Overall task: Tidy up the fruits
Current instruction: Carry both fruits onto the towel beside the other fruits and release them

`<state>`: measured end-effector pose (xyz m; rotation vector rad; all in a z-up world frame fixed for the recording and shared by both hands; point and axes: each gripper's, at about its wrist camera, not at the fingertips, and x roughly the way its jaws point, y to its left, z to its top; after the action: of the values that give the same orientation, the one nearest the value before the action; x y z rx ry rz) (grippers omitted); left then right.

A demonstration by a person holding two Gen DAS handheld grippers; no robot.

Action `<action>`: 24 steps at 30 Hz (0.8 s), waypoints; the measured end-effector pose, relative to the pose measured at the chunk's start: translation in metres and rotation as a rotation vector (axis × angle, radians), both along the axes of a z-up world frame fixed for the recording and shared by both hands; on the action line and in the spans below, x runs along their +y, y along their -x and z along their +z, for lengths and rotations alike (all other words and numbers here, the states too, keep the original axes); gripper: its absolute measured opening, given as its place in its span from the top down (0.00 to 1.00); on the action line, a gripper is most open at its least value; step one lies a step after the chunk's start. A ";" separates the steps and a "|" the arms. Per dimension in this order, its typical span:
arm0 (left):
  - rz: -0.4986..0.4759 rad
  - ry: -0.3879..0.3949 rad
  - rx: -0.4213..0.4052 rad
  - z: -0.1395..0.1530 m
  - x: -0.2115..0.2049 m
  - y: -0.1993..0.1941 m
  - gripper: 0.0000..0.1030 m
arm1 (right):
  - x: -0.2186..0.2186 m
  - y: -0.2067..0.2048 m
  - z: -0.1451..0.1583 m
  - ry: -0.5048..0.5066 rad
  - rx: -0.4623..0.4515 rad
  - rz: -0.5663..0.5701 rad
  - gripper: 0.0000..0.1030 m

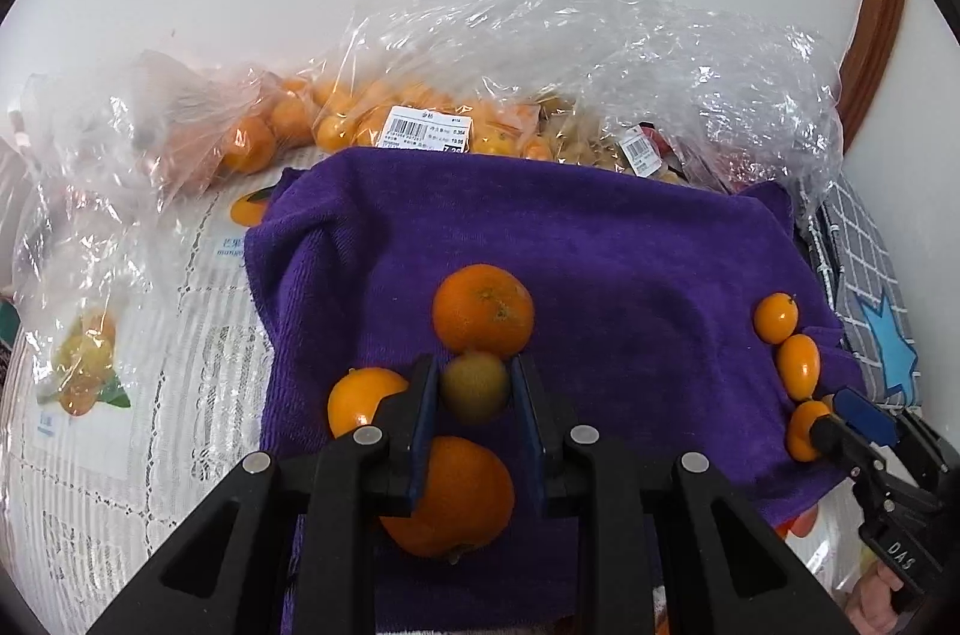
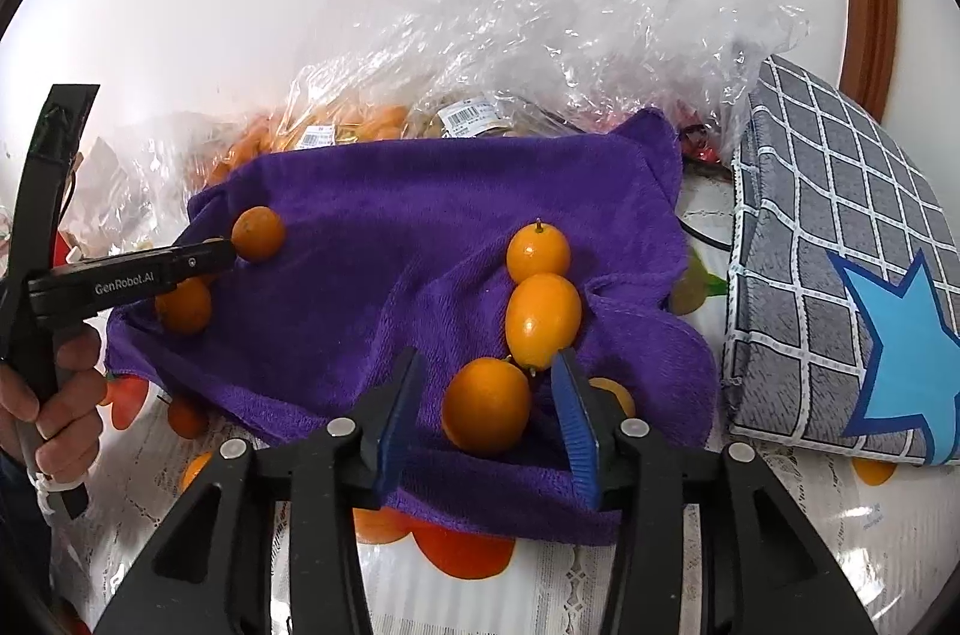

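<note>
**Fruit laid out on the purple towel, a gripper at each group**

In the left wrist view we see the left gripper (image 1: 474,386) at lower centre, its blue-padded jaws narrowed around a small greenish-brown fruit (image 1: 474,385), both pads against its sides. Just above it, touching, sits a round orange (image 1: 483,309). A second orange (image 1: 450,497) lies below the left jaw, partly hidden by it, and a smaller orange fruit (image 1: 360,398) sits just left of that jaw. All rest on a purple towel (image 1: 600,263) filling the middle of the frame. At the right edge, three kumquats (image 1: 797,357) line up top to bottom, and the right gripper (image 1: 825,425) reaches the lowest one. Clear plastic bags (image 1: 540,53) of fruit fill the upper half.

In the right wrist view we see the right gripper (image 2: 486,395) at lower centre, its jaws wide apart on either side of the lowest kumquat (image 2: 487,406), neither pad touching it. Two more kumquats (image 2: 543,320) sit above, touching in a line. At the left edge, a hand (image 2: 63,398) holds the left gripper, whose tip reaches an orange (image 2: 258,233). A grey checked cushion (image 2: 840,227) with a blue star lies at right.
</note>
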<state>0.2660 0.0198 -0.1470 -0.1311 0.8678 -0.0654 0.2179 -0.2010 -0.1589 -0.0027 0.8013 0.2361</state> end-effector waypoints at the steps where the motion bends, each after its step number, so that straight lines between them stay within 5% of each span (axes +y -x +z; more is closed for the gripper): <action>1: 0.002 0.007 0.001 0.000 0.001 0.001 0.77 | 0.001 0.001 0.001 0.005 -0.003 0.001 0.56; 15: 0.057 0.033 -0.066 0.026 0.049 0.067 0.73 | 0.020 0.044 0.026 -0.034 -0.037 0.030 0.56; 24: 0.083 0.073 -0.051 0.015 0.088 0.111 0.66 | 0.075 0.069 0.004 -0.029 0.043 0.156 0.56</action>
<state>0.1548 0.1079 -0.1320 -0.2329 0.8088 -0.0228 0.1491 -0.1263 -0.1551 -0.0323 0.8417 0.3962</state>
